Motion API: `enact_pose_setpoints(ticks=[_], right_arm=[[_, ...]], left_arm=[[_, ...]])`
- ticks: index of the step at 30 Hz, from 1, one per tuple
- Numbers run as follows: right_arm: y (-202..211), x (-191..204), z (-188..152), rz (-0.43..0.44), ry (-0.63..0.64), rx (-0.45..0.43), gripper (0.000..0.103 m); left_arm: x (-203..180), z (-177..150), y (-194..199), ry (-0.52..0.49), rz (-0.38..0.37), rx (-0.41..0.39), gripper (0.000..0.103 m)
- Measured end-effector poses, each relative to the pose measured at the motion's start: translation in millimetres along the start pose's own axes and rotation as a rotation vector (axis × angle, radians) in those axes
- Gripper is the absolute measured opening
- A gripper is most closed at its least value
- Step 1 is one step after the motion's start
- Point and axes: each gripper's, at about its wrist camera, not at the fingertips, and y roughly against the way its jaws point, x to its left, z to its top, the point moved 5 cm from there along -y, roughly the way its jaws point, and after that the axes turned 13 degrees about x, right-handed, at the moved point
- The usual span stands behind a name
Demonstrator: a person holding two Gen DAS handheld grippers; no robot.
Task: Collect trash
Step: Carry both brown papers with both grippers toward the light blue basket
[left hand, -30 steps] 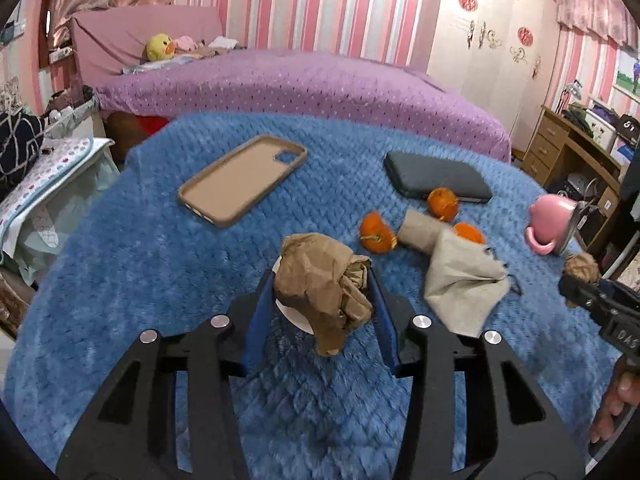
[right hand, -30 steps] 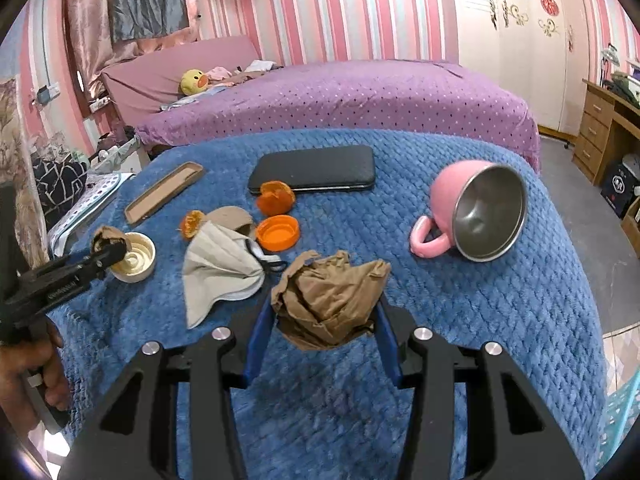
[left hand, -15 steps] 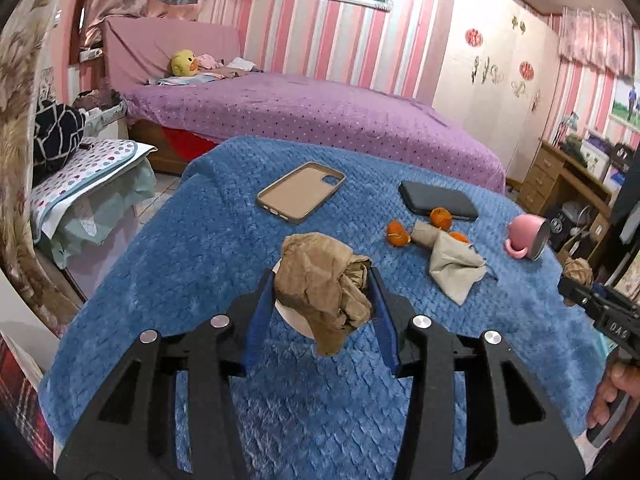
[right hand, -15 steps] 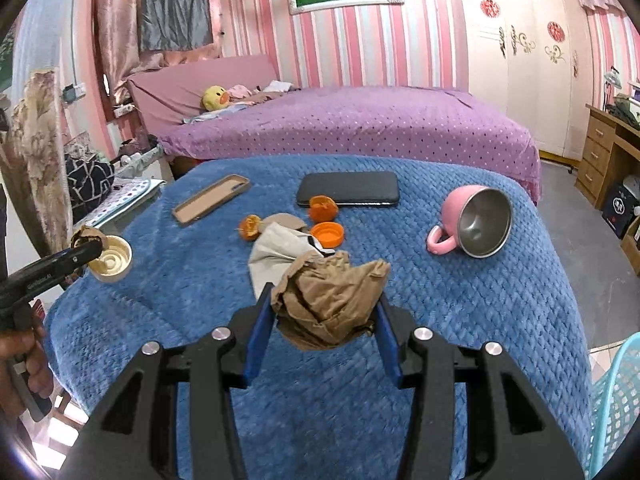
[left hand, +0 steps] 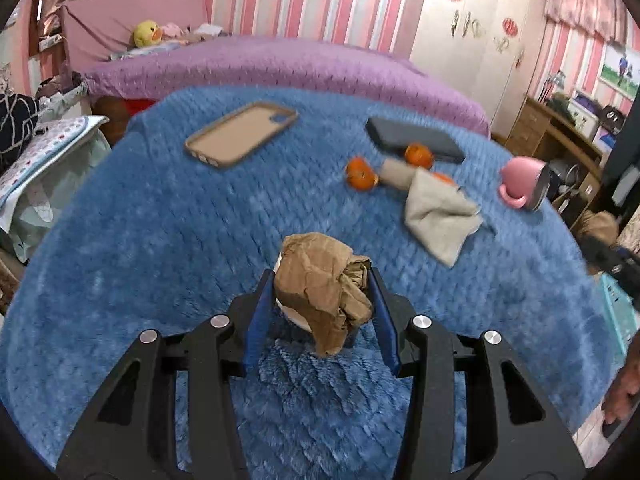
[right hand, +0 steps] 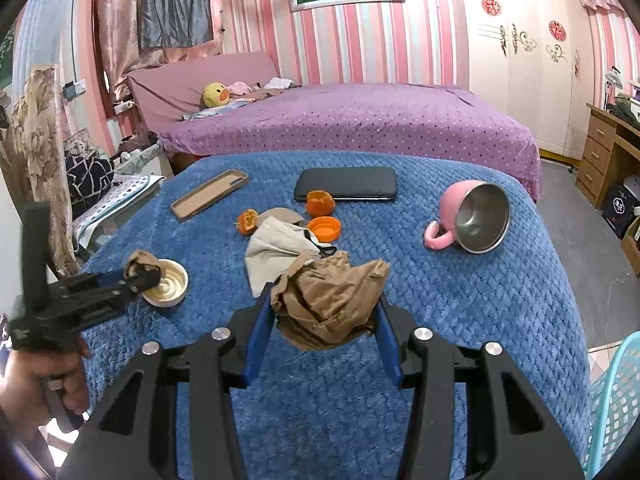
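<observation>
Through the left wrist camera, my left gripper was clamped on a crumpled brown paper and white cup above the blue blanket, purple bed behind. Through the right, my right gripper pinched another brown paper wad over the blanket, near a teal basket.

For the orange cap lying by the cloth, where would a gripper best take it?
Grip the orange cap across its rim from above, fingers on its left and right edges. It lies flat, open side up; the cloth crowds its near-left side, so a side approach looks awkward.
</observation>
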Motion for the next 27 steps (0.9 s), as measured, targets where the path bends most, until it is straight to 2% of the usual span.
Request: enact_pose_setpoints(ticks=[5,9,16,27], right_arm=[[0,-9,3,0.004,-0.016,-0.002,0.047],[0,-8,3,0.013,-0.012,-0.003,0.047],[8,-7,1,0.012,-0.005,-0.012,0.047],[39,-25,-6,-0.039,-0.027,-0.057,0.047]], left_arm=[[6,2,3,0.023,0.007,-0.015,0.050],[11,8,18,0.056,-0.024,-0.060,0.044],[10,13,43,0.080,-0.054,-0.126,0.043],[-34,13,69,0.004,-0.054,-0.175,0.043]])
